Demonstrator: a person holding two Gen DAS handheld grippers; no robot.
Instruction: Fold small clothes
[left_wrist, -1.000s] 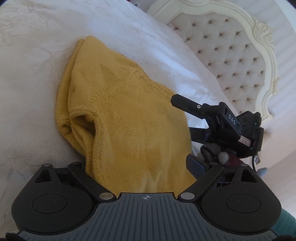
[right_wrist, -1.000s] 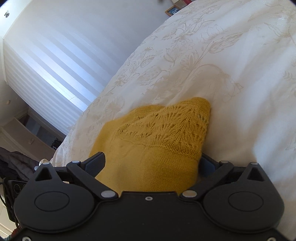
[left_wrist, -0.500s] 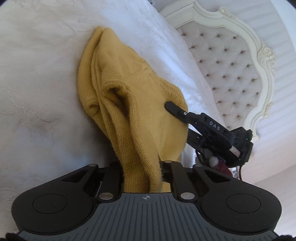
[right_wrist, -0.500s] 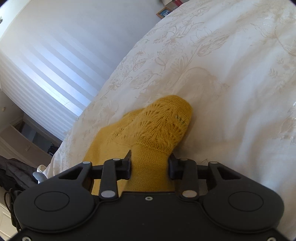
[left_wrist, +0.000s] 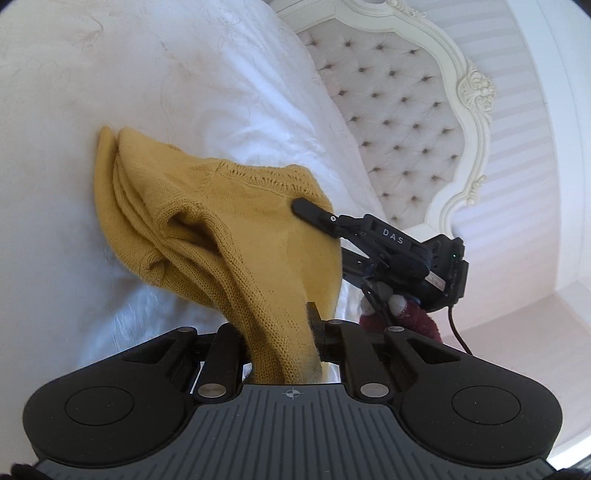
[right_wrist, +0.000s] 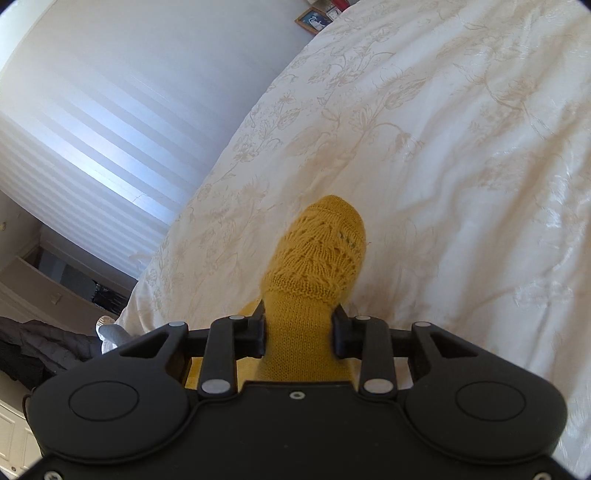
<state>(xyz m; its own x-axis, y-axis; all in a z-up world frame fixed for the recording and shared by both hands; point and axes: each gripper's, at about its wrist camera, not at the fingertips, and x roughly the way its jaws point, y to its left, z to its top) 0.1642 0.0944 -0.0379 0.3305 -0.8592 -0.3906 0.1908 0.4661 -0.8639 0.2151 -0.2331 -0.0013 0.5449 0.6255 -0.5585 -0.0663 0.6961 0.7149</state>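
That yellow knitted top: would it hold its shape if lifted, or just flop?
Probably flops: the yellow knitted top sags in folds between both tongs. Likely light, since small pinches hold it. The loose lacy edge might stretch or snag.

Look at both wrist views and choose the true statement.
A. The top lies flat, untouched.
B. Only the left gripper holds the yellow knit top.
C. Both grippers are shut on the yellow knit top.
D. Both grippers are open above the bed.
C: the left gripper and the right gripper each pinch a bunch of the yellow knit top.
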